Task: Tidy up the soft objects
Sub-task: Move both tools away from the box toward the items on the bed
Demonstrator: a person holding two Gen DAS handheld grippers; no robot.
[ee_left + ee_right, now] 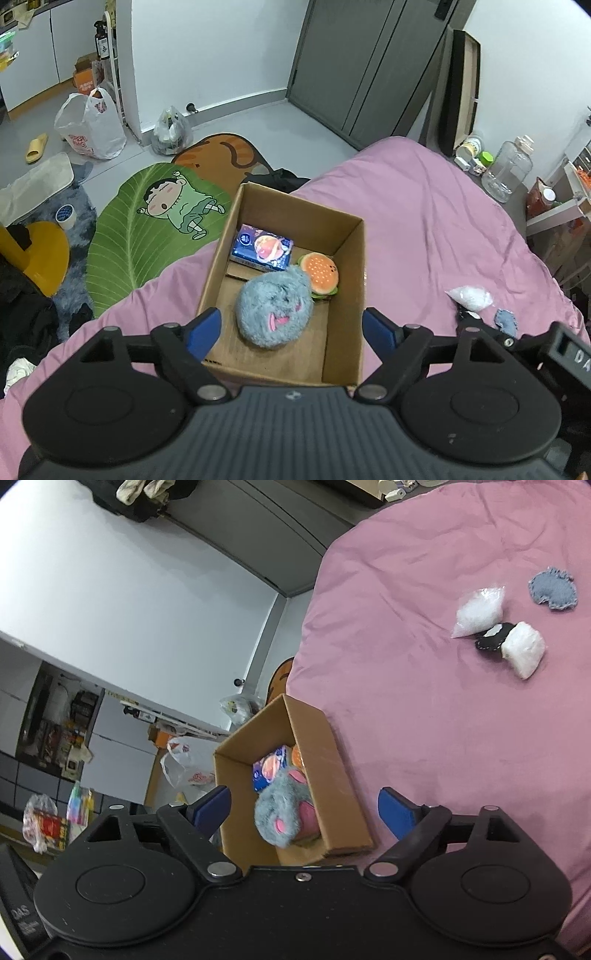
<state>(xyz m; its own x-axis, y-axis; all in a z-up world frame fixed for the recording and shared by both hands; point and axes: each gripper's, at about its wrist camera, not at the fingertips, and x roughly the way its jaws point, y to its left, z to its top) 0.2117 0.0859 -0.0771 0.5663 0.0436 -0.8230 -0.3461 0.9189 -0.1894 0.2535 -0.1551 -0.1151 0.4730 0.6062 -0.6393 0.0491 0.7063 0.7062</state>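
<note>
A cardboard box (pixel 349 295) stands on the pink bed (pixel 424 229). In it lie a fluffy grey plush (pixel 273 306), a burger plush (pixel 319 273) and a blue tissue pack (pixel 262 248). My left gripper (pixel 291 332) is open and empty above the box's near end. My right gripper (pixel 304 810) is open and empty above the same box (pixel 325 771), over the grey plush (pixel 282 814). On the bed beyond lie two white stuffing bags (pixel 480 611) (pixel 524 650), a black felt piece (pixel 493 637) and a grey-blue felt piece (pixel 554 589).
Beside the bed, a green leaf rug (pixel 147 229) and an orange cat rug (pixel 221 155) cover the floor. Plastic bags (pixel 92 125), a slipper (pixel 36 147), a tape roll (pixel 65 216) and a yellow stool (pixel 40 254) lie around. A clear jug (pixel 508 170) stands by the bed's far side.
</note>
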